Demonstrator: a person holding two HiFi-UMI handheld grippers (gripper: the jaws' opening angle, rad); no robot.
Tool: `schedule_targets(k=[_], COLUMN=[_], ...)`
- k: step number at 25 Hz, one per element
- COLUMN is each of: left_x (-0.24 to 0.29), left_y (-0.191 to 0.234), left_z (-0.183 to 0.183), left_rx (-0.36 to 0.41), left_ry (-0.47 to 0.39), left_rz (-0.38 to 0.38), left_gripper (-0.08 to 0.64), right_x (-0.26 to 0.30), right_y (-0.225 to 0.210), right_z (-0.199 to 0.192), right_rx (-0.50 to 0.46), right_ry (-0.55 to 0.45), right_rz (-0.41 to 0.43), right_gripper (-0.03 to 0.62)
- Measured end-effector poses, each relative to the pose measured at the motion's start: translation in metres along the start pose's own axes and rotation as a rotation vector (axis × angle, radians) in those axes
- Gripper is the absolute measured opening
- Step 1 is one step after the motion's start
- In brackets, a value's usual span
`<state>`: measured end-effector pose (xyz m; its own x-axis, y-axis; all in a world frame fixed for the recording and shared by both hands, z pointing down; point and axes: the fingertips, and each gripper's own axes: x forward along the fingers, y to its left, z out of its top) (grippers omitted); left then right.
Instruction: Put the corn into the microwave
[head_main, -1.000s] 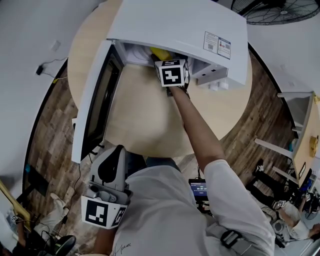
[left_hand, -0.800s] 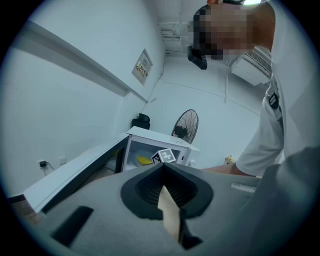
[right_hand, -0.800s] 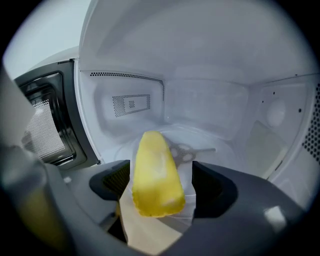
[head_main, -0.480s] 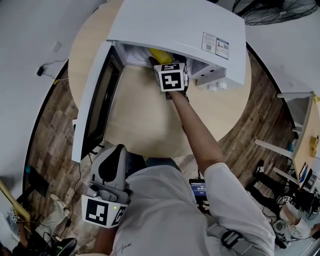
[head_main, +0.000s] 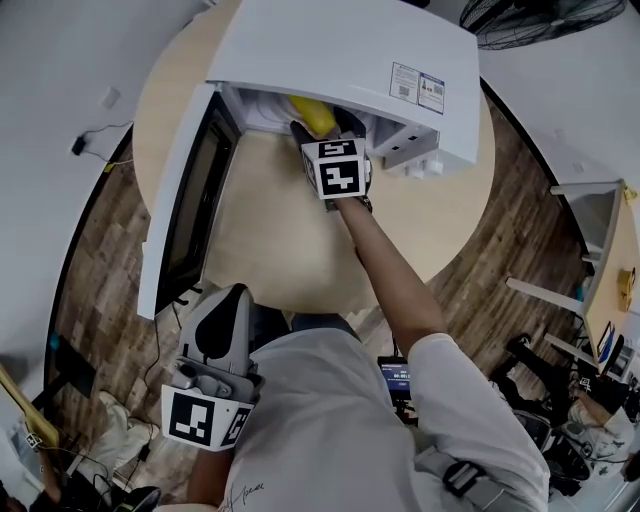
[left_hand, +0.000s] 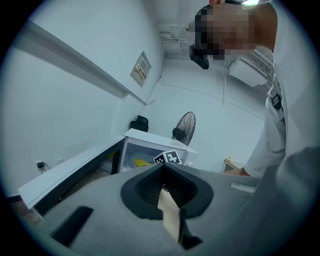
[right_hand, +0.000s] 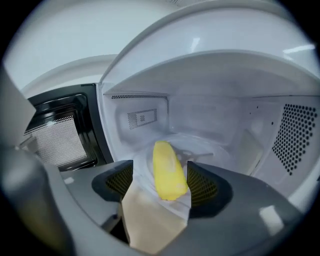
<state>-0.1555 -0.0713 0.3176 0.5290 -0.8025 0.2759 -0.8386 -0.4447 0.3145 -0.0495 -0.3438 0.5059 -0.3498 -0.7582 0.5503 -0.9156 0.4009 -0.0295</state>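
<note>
While door (head_main: 183, 195) stands open, corn (right_hand: 167, 172) lies inside microwave (head_main: 330, 45)

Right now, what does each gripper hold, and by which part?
Nothing. The right gripper, just closing slightly, is open, the corn lying loose between its jaws in the microwave. The left gripper is shut, empty.

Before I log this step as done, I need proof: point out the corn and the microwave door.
corn (right_hand: 167, 172), right gripper view, middle of the cob
microwave door (head_main: 195, 195), head view, dark inner window
</note>
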Motion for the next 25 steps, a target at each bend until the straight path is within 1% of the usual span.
schedule_targets(k=[7, 10, 15, 22, 25], left_x=[-0.002, -0.003, -0.003, -0.004, -0.004], left_y=[-0.007, -0.011, -0.022, -0.029, -0.033], left_z=[-0.003, -0.003, -0.008, -0.012, -0.014], left_rx=[-0.019, -0.016, -0.019, -0.021, 0.006], left_ry=[-0.004, -0.007, 0.0, -0.008, -0.004], left_rz=[-0.007, -0.012, -0.032, -0.028, -0.017], left_gripper=[-0.008, -0.008, -0.008, -0.008, -0.008], right_x=[-0.029, -0.04, -0.06, -0.091, -0.105], right_y=[0.007, 0.01, 0.012, 0.009, 0.004], right_z=[0.007, 0.006, 0.004, 0.005, 0.004], right_rx=[0.067, 0.074, 0.095, 0.118, 0.109], right_ry=[-0.032, -0.037, -0.041, -0.062, -0.068], right_rz=[0.048, 0.067, 0.101, 0.122, 0.111], right_gripper=[0.313, 0.29, 0.271, 0.244, 0.239])
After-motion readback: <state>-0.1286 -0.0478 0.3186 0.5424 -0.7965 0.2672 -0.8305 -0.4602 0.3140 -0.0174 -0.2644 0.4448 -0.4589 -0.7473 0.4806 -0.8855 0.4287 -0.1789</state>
